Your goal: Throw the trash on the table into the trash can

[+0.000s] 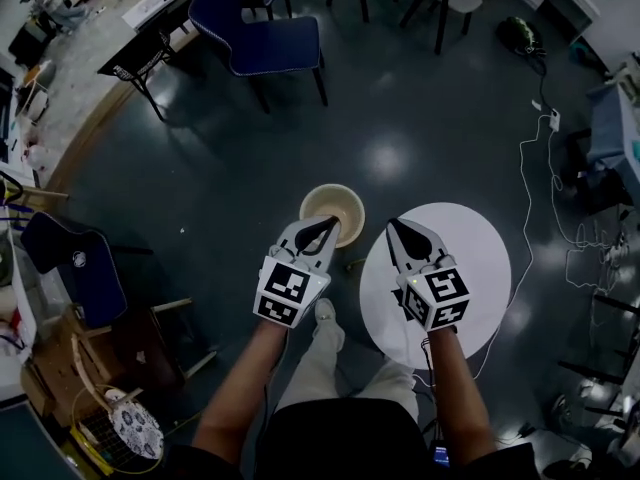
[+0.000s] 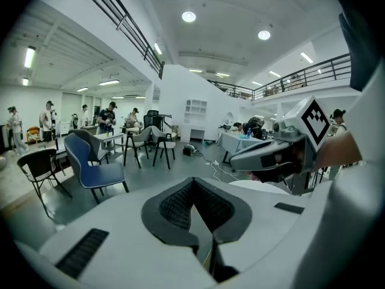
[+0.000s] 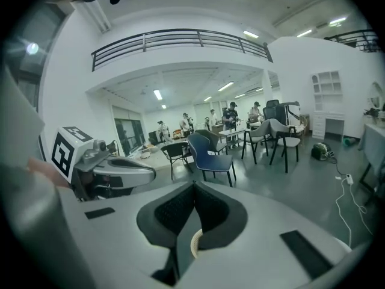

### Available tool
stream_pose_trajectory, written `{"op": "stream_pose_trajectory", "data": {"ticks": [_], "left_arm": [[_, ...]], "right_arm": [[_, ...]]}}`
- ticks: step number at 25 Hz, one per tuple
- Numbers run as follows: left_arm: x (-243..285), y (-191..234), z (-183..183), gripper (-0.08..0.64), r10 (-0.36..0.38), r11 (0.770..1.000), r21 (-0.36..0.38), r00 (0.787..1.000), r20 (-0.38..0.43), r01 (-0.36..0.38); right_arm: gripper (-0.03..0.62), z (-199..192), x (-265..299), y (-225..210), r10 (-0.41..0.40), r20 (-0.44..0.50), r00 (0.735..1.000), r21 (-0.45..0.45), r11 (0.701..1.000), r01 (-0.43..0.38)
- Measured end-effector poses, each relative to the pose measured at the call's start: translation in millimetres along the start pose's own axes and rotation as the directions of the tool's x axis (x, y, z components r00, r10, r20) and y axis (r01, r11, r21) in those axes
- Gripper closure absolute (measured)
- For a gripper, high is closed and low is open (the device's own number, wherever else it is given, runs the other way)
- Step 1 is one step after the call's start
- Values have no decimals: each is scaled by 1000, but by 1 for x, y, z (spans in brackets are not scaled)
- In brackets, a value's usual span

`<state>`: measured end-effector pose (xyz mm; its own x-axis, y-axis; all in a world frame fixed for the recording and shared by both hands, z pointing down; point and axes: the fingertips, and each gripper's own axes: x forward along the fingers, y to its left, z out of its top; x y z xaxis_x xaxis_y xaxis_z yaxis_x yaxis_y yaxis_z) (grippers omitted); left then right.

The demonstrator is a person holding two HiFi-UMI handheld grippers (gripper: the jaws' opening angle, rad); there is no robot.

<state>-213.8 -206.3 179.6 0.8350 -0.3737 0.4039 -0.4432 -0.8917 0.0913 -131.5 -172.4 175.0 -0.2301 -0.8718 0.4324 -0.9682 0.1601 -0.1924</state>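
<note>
Both the left hand-held gripper point(image 1: 328, 225) and right hand-held gripper point(image 1: 395, 228) are pressed together — empty. The trash can point(image 1: 350, 200) and table point(image 1: 480, 268) lie below.

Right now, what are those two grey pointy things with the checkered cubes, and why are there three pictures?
They are hand-held grippers: tools with two jaws that pinch, like big tweezers. A person holds one in each hand. The top-down picture comes from a camera on the person's head. In it, the left gripper is over a cream trash can on the floor, and the right gripper is over a round white table. The other two pictures come from small cameras riding on each gripper. They look along its jaws into a big room with a blue chair. Both grippers' jaws are closed, and I see nothing pinched in them. I see no trash on the part of the table that shows.
</note>
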Motion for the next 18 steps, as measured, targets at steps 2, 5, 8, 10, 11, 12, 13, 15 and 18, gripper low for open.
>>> {"op": "stream_pose_trajectory", "data": {"ticks": [2,5,8,10,11,12,13,15,18], "left_arm": [[-13,-9,13,545,-26,1000,15,999,21,26],[-29,-29,30,545,-71,997,24,996,48,70],[-41,-53,45,545,-107,994,31,991,75,105],[-46,-68,53,545,-122,992,44,989,90,118],[-47,-75,57,545,-128,991,48,987,95,124],[-48,-82,60,545,-134,990,51,986,100,130],[-50,-90,62,545,-140,989,54,984,106,135],[-55,-106,67,545,-150,988,62,982,119,143],[-64,-132,77,545,-158,986,66,978,135,150]], "right_arm": [[575,7,-15,8,-25,14,1000,3,1000,25],[575,15,-40,17,-63,32,998,4,998,62],[575,24,-70,28,-85,51,995,-8,996,85],[575,29,-92,33,-95,68,993,-30,995,97],[575,31,-102,34,-101,76,992,-40,994,105],[575,31,-113,35,-108,83,991,-47,993,113],[575,31,-122,36,-114,90,989,-49,992,119],[575,30,-141,36,-121,103,987,-44,991,126],[575,30,-171,36,-121,126,985,-45,991,127]]}}
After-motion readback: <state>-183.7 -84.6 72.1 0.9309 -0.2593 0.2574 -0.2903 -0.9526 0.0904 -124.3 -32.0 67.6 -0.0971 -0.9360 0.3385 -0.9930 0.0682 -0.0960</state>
